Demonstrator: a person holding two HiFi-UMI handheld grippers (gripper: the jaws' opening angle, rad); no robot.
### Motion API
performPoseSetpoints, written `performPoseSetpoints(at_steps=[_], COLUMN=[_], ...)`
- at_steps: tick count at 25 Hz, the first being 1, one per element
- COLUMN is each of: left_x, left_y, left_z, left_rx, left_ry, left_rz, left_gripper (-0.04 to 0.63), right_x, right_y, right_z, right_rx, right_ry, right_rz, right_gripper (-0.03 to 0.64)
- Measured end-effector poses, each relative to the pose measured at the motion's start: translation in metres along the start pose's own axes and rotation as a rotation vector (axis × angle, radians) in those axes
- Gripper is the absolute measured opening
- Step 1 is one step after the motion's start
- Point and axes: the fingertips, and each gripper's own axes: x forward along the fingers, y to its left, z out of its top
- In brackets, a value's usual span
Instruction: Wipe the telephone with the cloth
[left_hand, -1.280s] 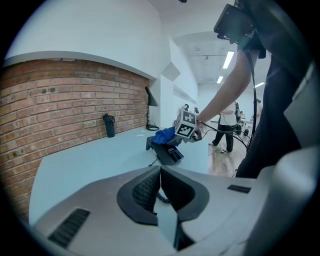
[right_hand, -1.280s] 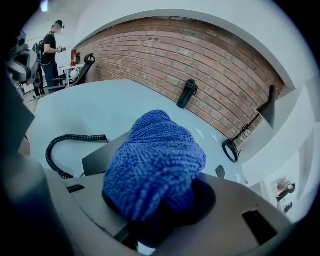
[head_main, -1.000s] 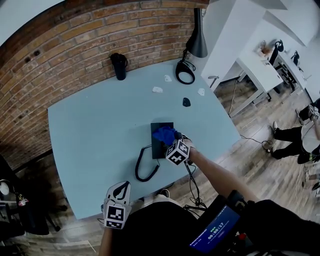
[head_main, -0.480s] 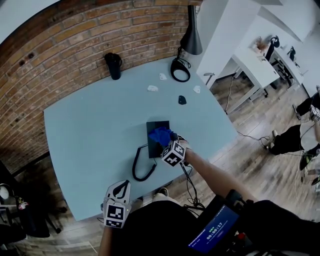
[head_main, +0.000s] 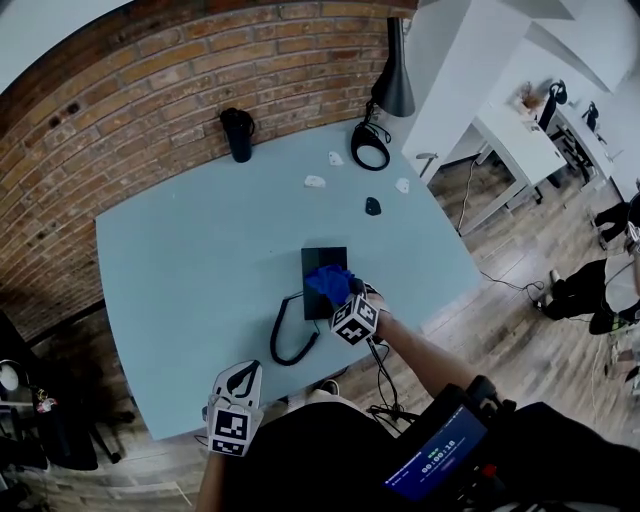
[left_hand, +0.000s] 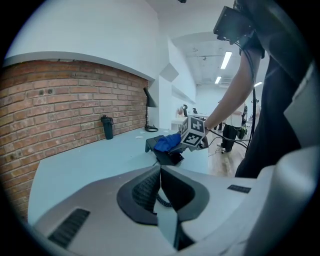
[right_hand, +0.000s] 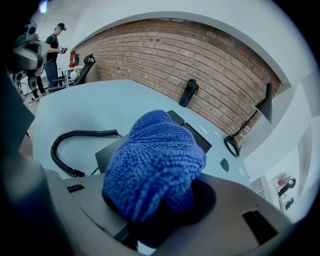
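Observation:
The black telephone (head_main: 322, 262) lies mid-table, its coiled cord (head_main: 288, 340) looping toward me. A blue cloth (head_main: 328, 282) rests bunched on the phone's near half. My right gripper (head_main: 341, 297) is shut on the cloth, whose wad (right_hand: 155, 160) fills the right gripper view and hides the fingertips; the phone's body (right_hand: 199, 139) shows behind it. My left gripper (head_main: 240, 380) hangs shut and empty over the table's front edge, well left of the phone. In the left gripper view its jaws (left_hand: 160, 172) meet, with the phone (left_hand: 170, 157) and cloth (left_hand: 168, 142) beyond.
A black bottle (head_main: 239, 133) stands by the brick wall. A black lamp (head_main: 393, 85) and a ring of cable (head_main: 370, 146) sit at the far right corner. A small black object (head_main: 373, 205) and white scraps (head_main: 315, 181) lie behind the phone. A person (head_main: 600, 290) is far right.
My right gripper has drawn the cloth a little along the phone toward its near end. The left gripper has stayed put.

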Motion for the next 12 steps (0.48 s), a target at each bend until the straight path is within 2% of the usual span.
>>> performPoseSetpoints(at_steps=[12], left_x=[0.001], left_y=[-0.001], left_z=[0.002], left_rx=[0.000], left_ry=[-0.011], left_rz=[-0.008], left_gripper=[0.023], right_x=[-0.002], right_y=[0.012], right_z=[-0.006], right_rx=[-0.004], right_ry=[0.012], right_rz=[0.003], right_gripper=[0.181])
